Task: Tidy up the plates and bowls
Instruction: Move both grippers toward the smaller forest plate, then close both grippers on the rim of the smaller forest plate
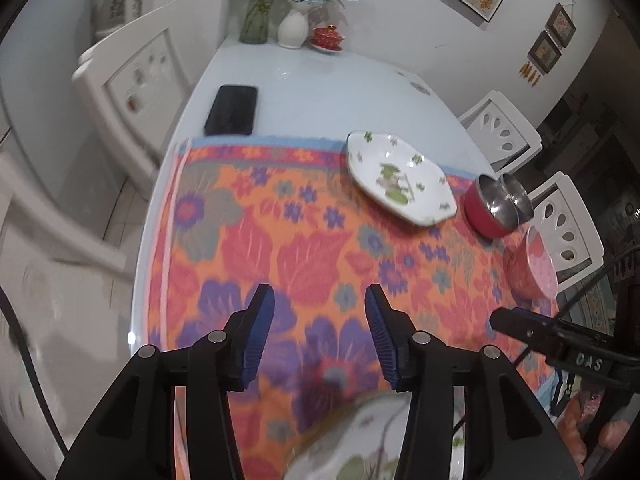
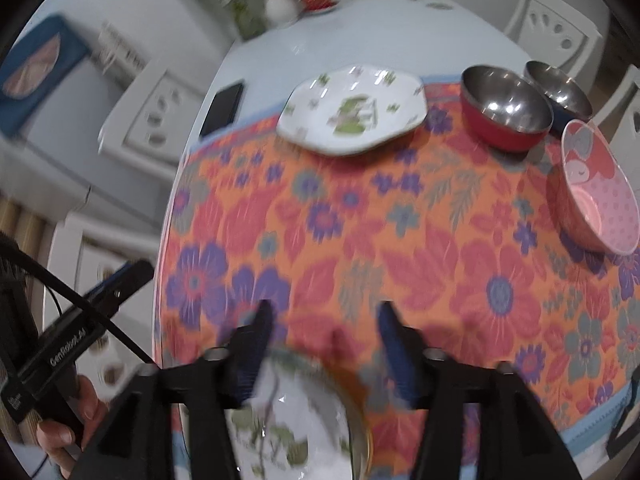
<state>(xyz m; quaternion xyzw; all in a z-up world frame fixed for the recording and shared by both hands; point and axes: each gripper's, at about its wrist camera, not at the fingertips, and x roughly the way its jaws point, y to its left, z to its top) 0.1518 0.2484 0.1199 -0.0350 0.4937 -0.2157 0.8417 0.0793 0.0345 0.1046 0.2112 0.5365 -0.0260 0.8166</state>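
A white octagonal floral plate lies at the far side of the flowered cloth. A red steel-lined bowl, a dark steel bowl and a pink cartoon bowl stand at the right. A round floral plate lies at the near edge under both grippers. My left gripper is open and empty above the cloth. My right gripper is open and empty, and it also shows in the left wrist view.
A black phone lies on the bare white table beyond the cloth. Flower vases and a red lidded dish stand at the far end. White chairs stand on both sides.
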